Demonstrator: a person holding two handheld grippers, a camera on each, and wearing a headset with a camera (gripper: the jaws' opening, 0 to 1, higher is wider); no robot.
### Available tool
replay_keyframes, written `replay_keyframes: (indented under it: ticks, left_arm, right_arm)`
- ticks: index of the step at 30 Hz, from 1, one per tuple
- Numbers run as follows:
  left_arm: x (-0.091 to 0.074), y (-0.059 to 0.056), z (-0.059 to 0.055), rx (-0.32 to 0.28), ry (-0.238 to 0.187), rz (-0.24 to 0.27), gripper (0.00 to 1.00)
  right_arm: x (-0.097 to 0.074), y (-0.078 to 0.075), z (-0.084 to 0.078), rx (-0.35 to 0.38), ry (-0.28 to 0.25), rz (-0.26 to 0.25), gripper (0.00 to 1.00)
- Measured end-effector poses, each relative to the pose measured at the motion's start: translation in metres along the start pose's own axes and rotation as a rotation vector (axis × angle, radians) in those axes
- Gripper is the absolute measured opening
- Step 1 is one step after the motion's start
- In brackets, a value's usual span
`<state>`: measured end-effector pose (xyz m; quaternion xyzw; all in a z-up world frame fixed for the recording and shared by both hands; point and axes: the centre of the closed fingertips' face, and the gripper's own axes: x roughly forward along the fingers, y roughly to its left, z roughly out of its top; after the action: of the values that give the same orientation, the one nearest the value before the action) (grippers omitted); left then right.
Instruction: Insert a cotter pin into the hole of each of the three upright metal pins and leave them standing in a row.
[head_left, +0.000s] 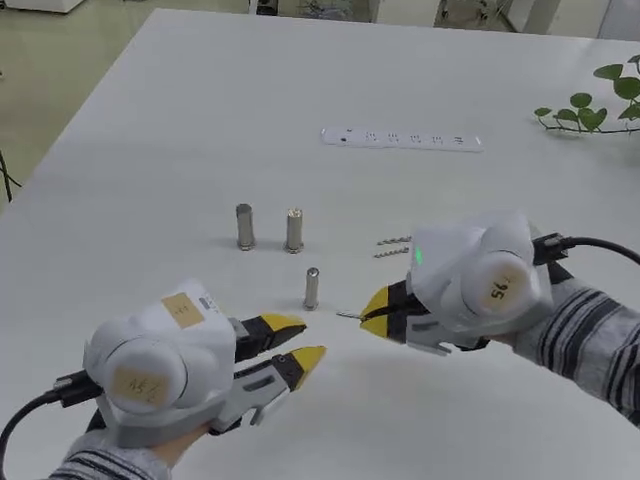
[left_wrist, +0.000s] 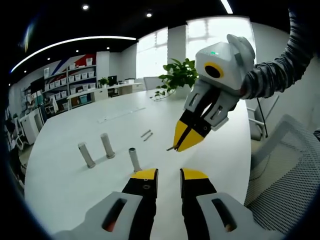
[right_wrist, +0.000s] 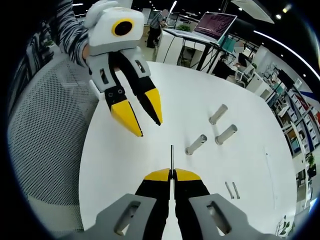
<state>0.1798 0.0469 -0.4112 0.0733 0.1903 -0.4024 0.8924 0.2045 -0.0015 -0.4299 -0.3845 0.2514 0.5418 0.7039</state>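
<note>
— Where's the cotter pin (right_wrist: 171, 157)?
— Pinched in the pressed-together jaws of the right gripper (head_left: 372, 312), its tip pointing at the nearest metal pin (head_left: 311, 288) but not touching it.
— And the left gripper (head_left: 295, 340)?
— Jaws spread, near that same pin. Two more metal pins (head_left: 245, 227) stand upright behind it, side by side. Spare cotter pins (head_left: 393, 247) lie on the worktop (head_left: 200, 120).

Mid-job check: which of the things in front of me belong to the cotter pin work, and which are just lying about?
Job:
- rear left metal pin, rear right metal pin, near metal pin, all upright
- held cotter pin, clamped in the right gripper
- loose cotter pins, two
- left gripper, open

Lying about:
- power strip
- plant
</note>
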Motion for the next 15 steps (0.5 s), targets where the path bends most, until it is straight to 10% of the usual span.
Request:
replay_keyframes:
  ticks: [15]
  left_arm:
    - [0.019,0.032,-0.006,-0.122,-0.01,0.172,0.19]
  right_arm:
    - [0.017,-0.022,-0.005,0.025,0.029,-0.051,0.0]
